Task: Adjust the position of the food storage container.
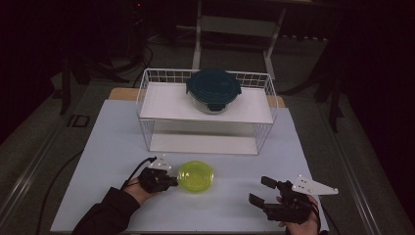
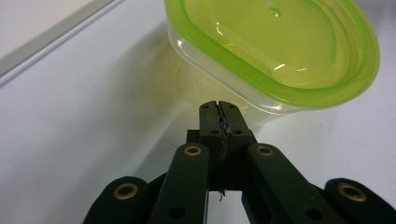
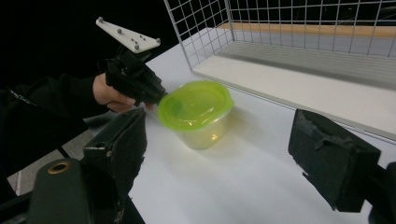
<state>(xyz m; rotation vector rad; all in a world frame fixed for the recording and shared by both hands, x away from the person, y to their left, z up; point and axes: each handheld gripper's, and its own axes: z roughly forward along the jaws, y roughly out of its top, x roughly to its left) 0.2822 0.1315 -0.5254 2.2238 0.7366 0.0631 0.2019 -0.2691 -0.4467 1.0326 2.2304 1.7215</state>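
- A pale blue-white table top fills my frame, its long edge towards me, dark floor on every side.
- At the far half stands a white wire two-tier shelf rack; on its upper board sits a round glass container with a dark teal clip lid.
- Near the front, left of centre and well clear of the rack, rests the small clear plastic tub with a lime-green oval lid, upright on the table with the lid seated.
- My left gripper has its jaws pressed together with nothing between them, tips just beside the tub's side wall under the lid rim; I cannot tell whether they touch it.
- My right gripper waits well apart at front right, jaws spread wide and empty.
- I judge the tub light, thin-walled and slick, likely to slide or tip under a nudge and to flex if squeezed; I would take it across the narrow sides just beneath the stiffer green rim.
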